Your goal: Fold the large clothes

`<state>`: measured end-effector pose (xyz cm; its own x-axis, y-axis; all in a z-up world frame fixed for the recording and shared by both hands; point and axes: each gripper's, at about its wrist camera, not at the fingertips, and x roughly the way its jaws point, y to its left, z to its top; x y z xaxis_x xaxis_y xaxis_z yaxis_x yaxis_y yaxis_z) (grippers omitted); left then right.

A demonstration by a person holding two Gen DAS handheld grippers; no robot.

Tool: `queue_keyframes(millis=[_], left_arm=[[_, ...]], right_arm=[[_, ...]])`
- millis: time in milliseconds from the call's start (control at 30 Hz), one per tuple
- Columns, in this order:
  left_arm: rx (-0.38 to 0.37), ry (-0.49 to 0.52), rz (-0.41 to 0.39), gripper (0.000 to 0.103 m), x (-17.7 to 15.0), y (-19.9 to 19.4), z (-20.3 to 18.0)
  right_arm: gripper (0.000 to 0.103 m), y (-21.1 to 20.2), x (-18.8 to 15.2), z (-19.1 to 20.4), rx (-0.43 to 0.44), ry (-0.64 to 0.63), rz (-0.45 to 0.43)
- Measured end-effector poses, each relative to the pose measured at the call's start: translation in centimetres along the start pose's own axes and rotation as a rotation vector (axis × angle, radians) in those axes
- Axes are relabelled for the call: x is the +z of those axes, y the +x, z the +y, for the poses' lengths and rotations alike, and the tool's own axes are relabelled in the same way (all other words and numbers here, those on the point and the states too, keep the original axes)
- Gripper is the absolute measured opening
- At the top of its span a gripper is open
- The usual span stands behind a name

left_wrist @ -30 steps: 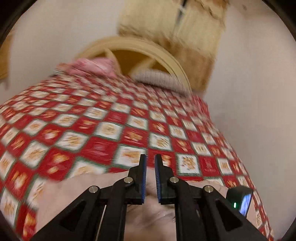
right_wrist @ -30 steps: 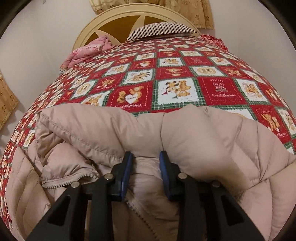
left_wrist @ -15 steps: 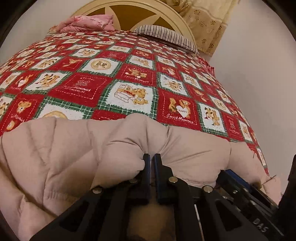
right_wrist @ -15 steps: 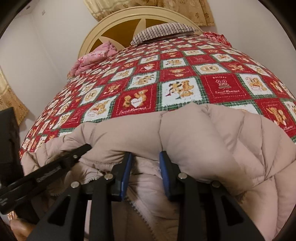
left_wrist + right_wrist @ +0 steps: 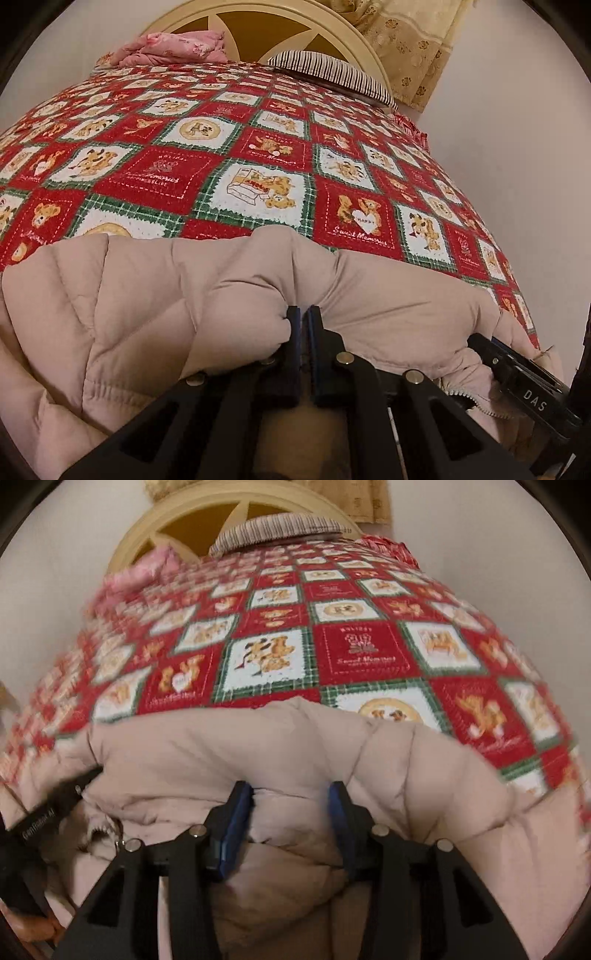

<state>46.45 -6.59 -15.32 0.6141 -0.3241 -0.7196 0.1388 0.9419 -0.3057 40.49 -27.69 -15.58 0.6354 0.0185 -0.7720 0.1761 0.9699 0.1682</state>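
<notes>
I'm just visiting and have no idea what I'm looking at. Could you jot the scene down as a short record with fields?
setting: bed with a red teddy-bear quilt, headboard at the far end
garment: beige puffy jacket bunched at the near edge of the quilt
left hand-held gripper: shut, pinching a fold of the jacket
right hand-held gripper: jaws opening, jacket fabric between them
also on bed: striped pillow, pink cloth
background: curtain, plain wall
</notes>
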Motion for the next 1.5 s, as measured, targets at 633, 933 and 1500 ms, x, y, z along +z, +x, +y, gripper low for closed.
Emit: queue_keyframes(millis=[633, 933, 1500], left_arm=[[0.064, 0.063, 0.022, 0.008, -1.8, -8.3, 0.0], [-0.062, 0.091, -0.039, 0.008, -12.7, -22.8, 7.0], [-0.145, -0.067, -0.04, 0.009, -27.6, -32.4, 15.9]], right_arm=[[0.079, -11.8, -3.5, -0.8, 0.081, 0.121, -0.219], [0.082, -27.9, -14.7, -3.9, 0.077, 0.03, -0.341], [0.094, -36.5, -30.4, -10.0, -0.043, -0.017, -0.214]])
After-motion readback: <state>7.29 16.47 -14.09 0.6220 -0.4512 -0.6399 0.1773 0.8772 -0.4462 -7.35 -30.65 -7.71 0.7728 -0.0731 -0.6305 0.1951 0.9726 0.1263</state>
